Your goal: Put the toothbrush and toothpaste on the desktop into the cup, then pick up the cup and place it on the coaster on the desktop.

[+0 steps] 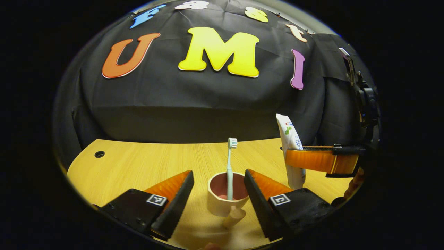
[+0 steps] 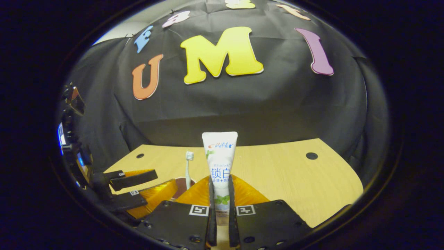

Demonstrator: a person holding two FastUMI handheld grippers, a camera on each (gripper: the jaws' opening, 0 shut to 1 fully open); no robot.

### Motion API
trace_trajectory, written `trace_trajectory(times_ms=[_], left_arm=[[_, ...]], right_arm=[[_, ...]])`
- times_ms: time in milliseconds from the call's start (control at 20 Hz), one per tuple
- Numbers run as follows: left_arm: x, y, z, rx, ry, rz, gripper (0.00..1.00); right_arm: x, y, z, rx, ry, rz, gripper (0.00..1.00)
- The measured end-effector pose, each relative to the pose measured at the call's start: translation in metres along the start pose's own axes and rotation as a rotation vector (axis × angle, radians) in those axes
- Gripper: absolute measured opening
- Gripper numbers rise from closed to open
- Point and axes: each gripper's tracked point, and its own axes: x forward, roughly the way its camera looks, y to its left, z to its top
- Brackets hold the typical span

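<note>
A cream cup (image 1: 222, 201) with a pink inside and a handle toward me stands on the wooden desktop (image 1: 138, 163). A white toothbrush (image 1: 229, 166) stands upright in it, bristles up. My left gripper (image 1: 218, 194) is open, one finger on each side of the cup and not touching it. To the right, the right gripper (image 1: 322, 160) holds the white toothpaste tube (image 1: 291, 146) upright above the desk. In the right gripper view, my right gripper (image 2: 221, 205) is shut on the toothpaste tube (image 2: 220, 163), with the cup (image 2: 178, 184) and toothbrush (image 2: 188, 166) at lower left.
Round cable holes (image 1: 99, 154) (image 2: 311, 156) pierce the desktop near its far corners. The black cloth wall rises right behind the desk's back edge. The left gripper (image 2: 135, 189) and its housing show at the left in the right gripper view.
</note>
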Motion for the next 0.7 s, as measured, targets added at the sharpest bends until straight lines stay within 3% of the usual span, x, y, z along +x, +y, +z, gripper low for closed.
trace_trajectory(times_ms=[50,350,700], left_arm=[[-0.005,0.005,0.001,0.0,-0.002,0.011,0.99],[-0.035,0.039,0.001,0.005,-0.002,0.084,0.99],[-0.067,0.08,-0.017,0.01,0.041,0.167,0.99]], right_arm=[[0.002,0.006,0.006,0.0,-0.023,0.016,0.13],[0.017,0.045,0.021,-0.008,-0.116,0.102,0.13],[0.038,0.077,0.01,0.0,-0.15,0.178,0.13]])
